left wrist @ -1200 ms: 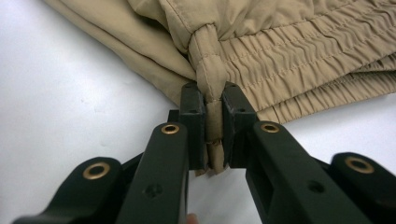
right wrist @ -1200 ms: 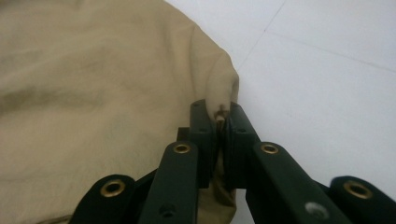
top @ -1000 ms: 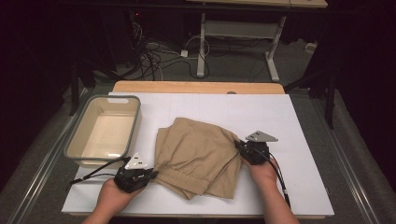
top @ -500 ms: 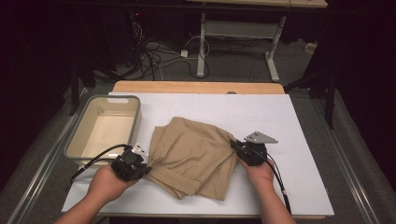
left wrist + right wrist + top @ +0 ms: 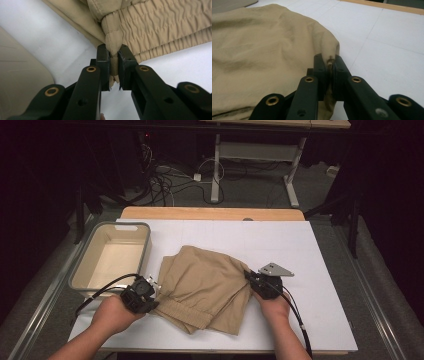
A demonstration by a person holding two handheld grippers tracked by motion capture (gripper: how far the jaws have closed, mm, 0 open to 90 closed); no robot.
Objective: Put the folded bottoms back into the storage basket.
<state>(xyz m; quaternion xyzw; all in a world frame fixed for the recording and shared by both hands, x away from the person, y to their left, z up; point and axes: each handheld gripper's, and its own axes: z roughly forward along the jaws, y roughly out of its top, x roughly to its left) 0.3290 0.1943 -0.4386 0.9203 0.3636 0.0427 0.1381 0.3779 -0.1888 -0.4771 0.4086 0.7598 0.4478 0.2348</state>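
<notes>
Garment: tan shorts (image 5: 204, 287), folded over on themselves, are lying on the white table (image 5: 320, 250) between the two hands, just right of the beige bin (image 5: 111, 261) and not touching it as far as the high view is showing.
Left gripper: the left gripper (image 5: 113, 67) is pinching a bunched end of the elastic waistband (image 5: 160, 27), jaws pressed nearly together with the gathered cloth squeezed between them; in the high view the left gripper (image 5: 150, 292) is sitting at the cloth's left edge.
Right gripper: the right gripper (image 5: 330, 65) is clamping a thin fold at the rounded right edge of the cloth, jaws pressed tight with only a sliver of fabric showing between them; the high view is placing the right gripper (image 5: 250, 279) against the pile's right side.
Handling: the fabric is looking light, soft and limp, so it is likely sagging and unfolding under its own weight once lifted; nothing about it is suggesting fragility.
Slip risk: the smooth weave is probably sliding out of a shallow pinch, and the right-hand bite is looking the shallower of the two.
Best hold: the ribbed waistband is offering the thickest, grippiest purchase; stitched hems are the next safest places.
Layers: several plies are stacking along the near edge, so a grip there is risking catching more than one.
Caution: pulling the two holds apart evenly is keeping the cloth from twisting.
</notes>
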